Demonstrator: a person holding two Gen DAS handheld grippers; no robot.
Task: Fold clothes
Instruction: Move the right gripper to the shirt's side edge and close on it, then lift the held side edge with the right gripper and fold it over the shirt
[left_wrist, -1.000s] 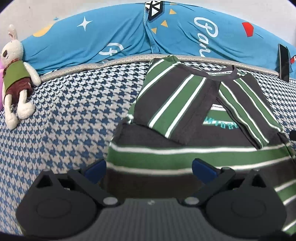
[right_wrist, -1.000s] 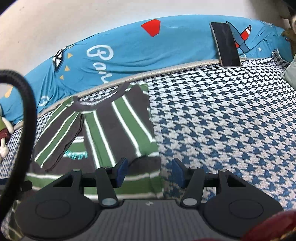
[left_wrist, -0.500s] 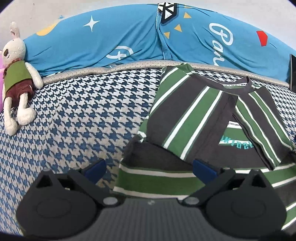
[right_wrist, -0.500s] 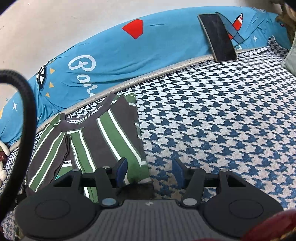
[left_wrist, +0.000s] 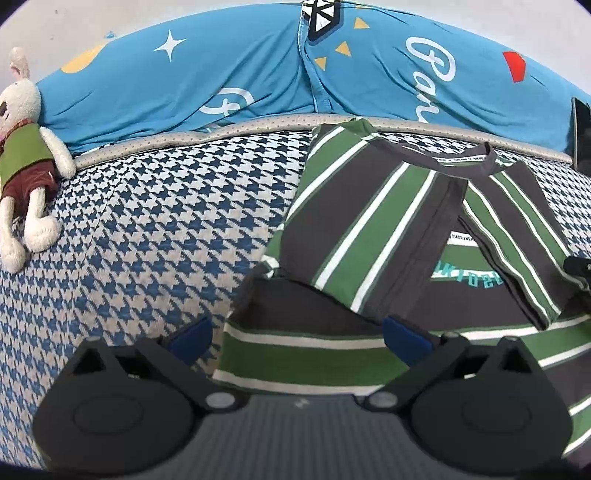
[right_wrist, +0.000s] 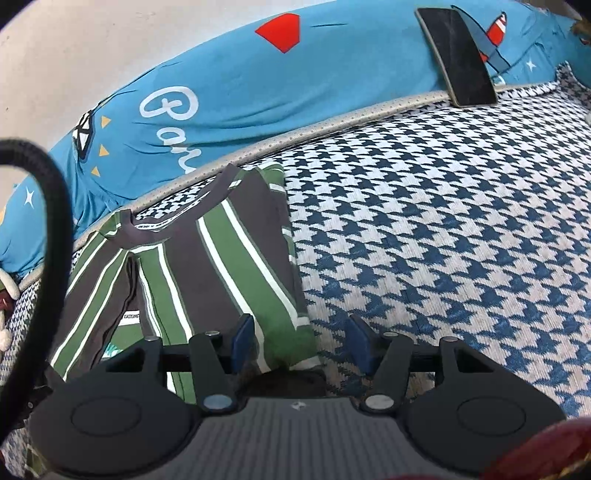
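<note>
Green-striped shirt (left_wrist: 369, 236) lies lengthwise, collar toward the blue pillow (left_wrist: 221, 81); both hand-held grippers gape wide.

Green-grey-white striped shirt (left_wrist: 373, 229), houndstooth bedspread (left_wrist: 147, 229)

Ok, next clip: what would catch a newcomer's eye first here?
The green, grey and white striped shirt lies on the houndstooth bed cover, both sleeves folded in over its front. Each open tool, left tool and right tool, sits at a near corner of it. Behind runs a bright blue printed cushion, with a stuffed rabbit at far left.
</note>
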